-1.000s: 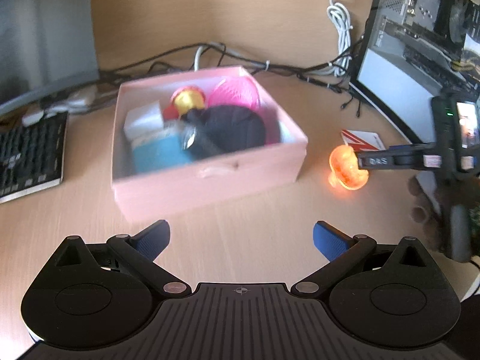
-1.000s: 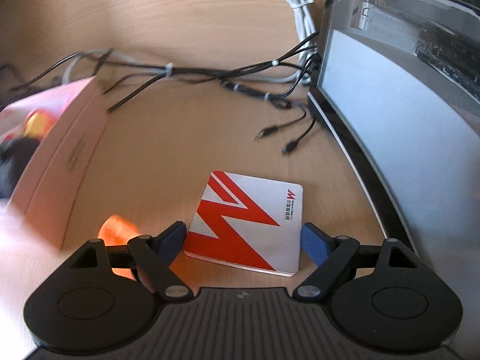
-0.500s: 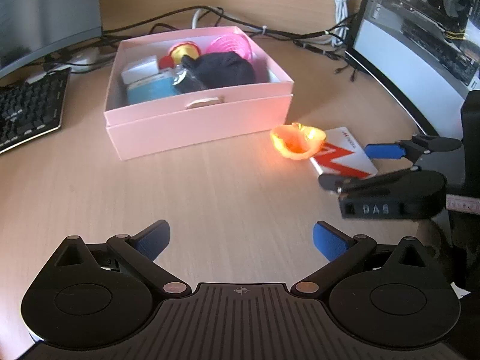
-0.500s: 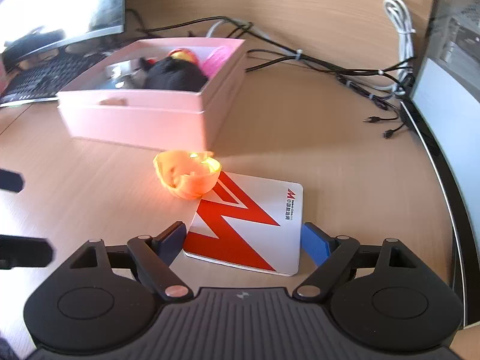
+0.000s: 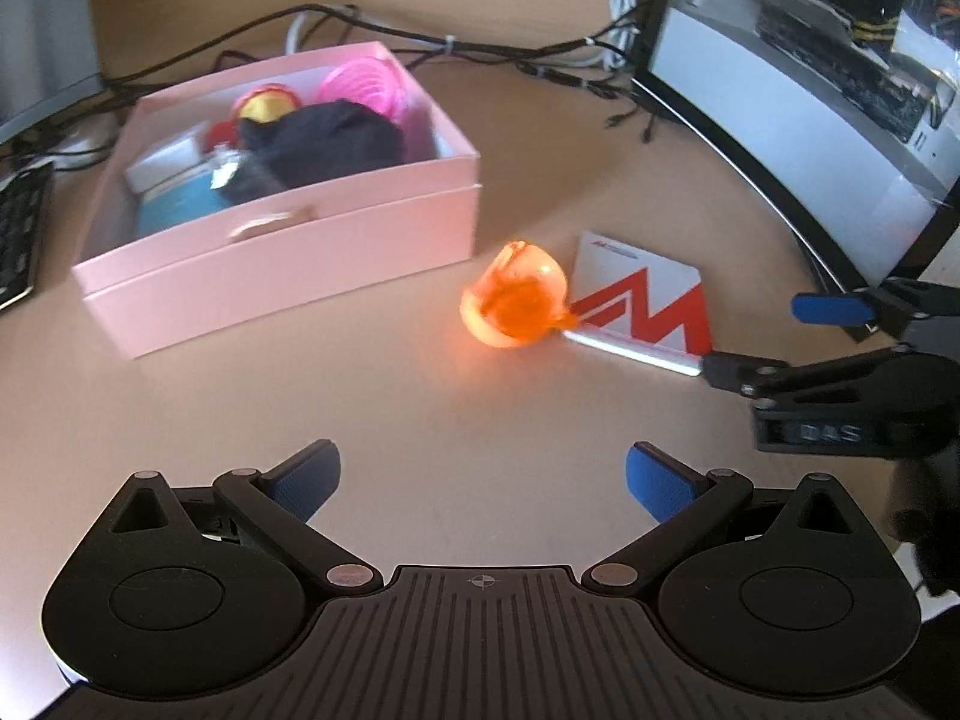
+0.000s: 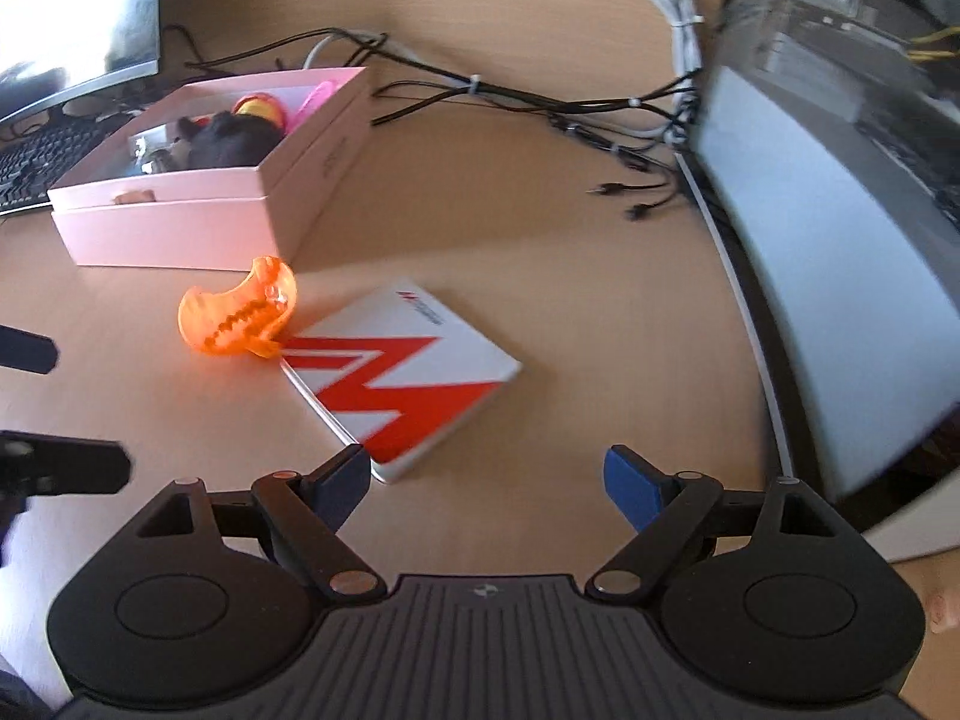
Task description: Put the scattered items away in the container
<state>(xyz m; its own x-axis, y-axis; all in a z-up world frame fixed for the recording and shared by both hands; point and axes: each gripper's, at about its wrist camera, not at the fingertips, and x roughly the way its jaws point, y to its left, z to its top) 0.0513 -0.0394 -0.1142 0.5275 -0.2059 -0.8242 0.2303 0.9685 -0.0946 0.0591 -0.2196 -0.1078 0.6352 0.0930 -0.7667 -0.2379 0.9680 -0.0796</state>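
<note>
An open pink box holds several items, among them a black cloth, a pink ring toy and a blue object. Just right of the box, a translucent orange toy lies on the desk and touches a red-and-white card. My left gripper is open over bare desk, short of the toy. My right gripper is open and its jaws are opening. The card's near corner lies by its left finger, and nothing is pressed between the pads.
A large monitor stands along the right. Cables run behind the box. A keyboard and a second screen are at the left.
The right gripper drew back and rolled, so the card now lies askew ahead of it instead of squarely between its jaws. The orange toy tipped over. The left gripper came closer to the toy.
</note>
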